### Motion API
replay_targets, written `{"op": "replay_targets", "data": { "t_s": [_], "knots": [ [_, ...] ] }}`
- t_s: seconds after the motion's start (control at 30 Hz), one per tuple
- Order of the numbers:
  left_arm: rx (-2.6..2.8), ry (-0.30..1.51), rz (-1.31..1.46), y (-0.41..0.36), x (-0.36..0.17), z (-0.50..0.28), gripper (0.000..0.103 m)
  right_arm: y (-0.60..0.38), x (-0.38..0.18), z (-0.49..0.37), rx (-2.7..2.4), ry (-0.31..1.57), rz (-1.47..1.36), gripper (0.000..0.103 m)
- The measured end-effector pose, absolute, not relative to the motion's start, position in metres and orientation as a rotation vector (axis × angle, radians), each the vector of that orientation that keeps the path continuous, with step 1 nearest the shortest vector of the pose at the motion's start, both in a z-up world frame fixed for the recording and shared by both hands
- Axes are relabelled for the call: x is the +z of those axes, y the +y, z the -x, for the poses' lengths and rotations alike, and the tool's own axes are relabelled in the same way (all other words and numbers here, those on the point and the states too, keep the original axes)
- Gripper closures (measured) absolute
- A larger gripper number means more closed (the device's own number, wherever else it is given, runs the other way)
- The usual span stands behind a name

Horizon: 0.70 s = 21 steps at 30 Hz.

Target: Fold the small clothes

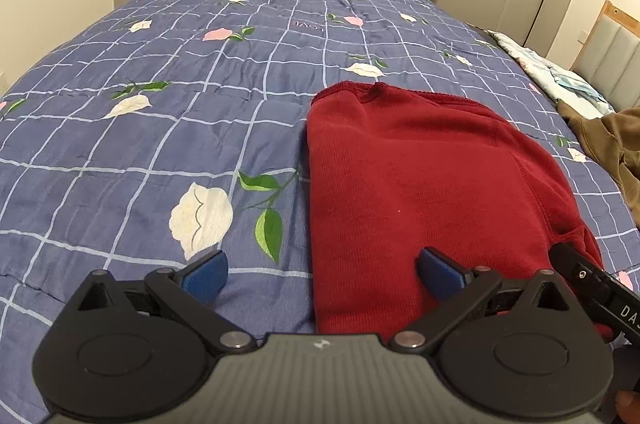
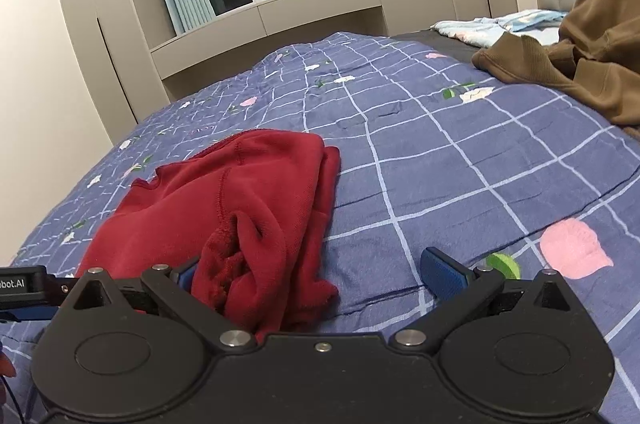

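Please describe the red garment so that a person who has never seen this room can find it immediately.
Look at the bed covered by a blue checked quilt with white and pink flowers. The red garment lies on the quilt, partly folded, just ahead of both open grippers. It is the only red cloth; the other garment, a brown one, lies crumpled farther off toward the headboard.

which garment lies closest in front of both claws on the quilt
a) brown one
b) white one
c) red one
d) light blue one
c: the red garment lies right between and under the open claws, left claw and right claw, while the brown garment sits far off toward the headboard.
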<state>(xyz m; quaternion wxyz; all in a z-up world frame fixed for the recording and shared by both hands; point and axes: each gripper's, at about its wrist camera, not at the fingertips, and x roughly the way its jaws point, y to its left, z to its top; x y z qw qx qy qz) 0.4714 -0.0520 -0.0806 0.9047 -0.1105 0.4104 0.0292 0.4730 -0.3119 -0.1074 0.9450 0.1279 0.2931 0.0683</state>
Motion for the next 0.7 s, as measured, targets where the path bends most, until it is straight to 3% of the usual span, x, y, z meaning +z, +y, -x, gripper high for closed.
{"op": "replay_targets", "data": {
  "t_s": [0.7],
  "knots": [
    [0.023,0.859,0.253,-0.039,-0.082,-0.443,0.000,-0.328,-0.108,-0.463,0.136,0.558,-0.376,0.001]
  ]
}}
